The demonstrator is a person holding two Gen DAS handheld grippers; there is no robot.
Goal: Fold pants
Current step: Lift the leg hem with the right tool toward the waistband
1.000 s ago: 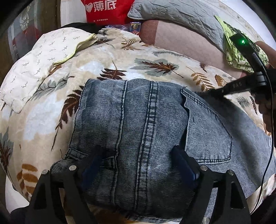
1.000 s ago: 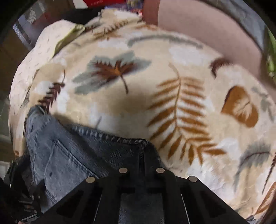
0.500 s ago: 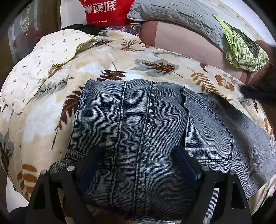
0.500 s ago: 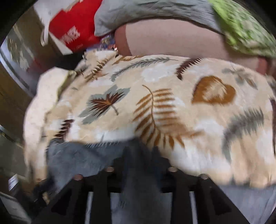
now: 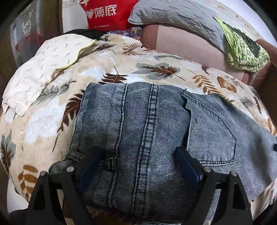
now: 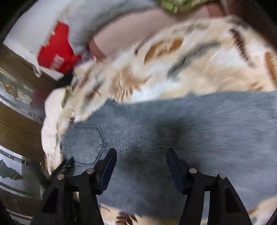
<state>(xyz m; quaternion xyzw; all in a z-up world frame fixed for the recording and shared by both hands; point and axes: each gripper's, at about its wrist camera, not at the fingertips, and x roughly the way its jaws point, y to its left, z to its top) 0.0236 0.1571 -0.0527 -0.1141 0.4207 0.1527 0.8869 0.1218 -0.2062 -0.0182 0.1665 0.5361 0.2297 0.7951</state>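
Grey-blue denim pants [image 5: 147,131] lie flat on a leaf-print blanket [image 5: 52,110], seat side up, with a back pocket [image 5: 211,131] at the right. My left gripper [image 5: 138,155] is open, its fingers spread over the waist end of the pants. In the blurred right wrist view the pants [image 6: 181,124] stretch across the blanket [image 6: 199,69], pocket at the left. My right gripper [image 6: 141,155] is open and empty just above the denim.
A white patterned pillow [image 5: 43,69] lies at the far left. A grey quilted pillow [image 5: 173,15], a red bag [image 5: 105,13] and a green patterned cloth [image 5: 242,50] sit at the back. A pink sheet [image 5: 187,45] shows behind the blanket.
My right gripper let go of the pants edge, opened, and swung back over the leg. It left the left wrist view. My left gripper has stayed put.
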